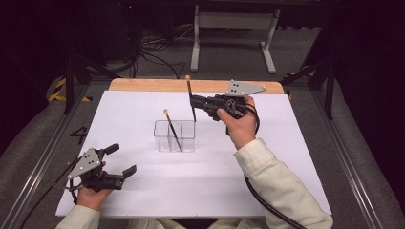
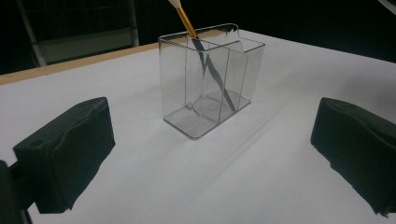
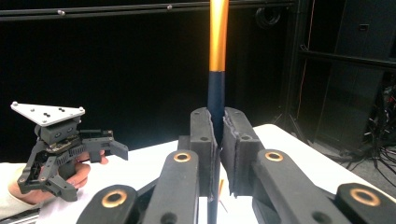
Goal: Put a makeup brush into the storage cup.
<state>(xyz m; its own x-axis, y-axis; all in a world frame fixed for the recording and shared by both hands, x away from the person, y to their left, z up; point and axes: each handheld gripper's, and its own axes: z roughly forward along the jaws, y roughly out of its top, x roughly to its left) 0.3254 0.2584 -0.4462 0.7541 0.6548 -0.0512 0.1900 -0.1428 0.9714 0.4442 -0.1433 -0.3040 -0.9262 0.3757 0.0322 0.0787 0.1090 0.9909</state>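
My right claw (image 1: 197,102) pinched a brush (image 1: 190,98) upright, just behind the clear holder (image 1: 175,136) and nearer it; my left claw (image 1: 120,160) lay spread apart.

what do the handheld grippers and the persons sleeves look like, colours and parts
Both the left gripper and the right gripper are black two-jaw tools, each topped by a grey three-cornered plate with small dark dots. Brass-coloured rings mark the right one's linkage pivots. A black cable trails from it. The sleeves are cream.
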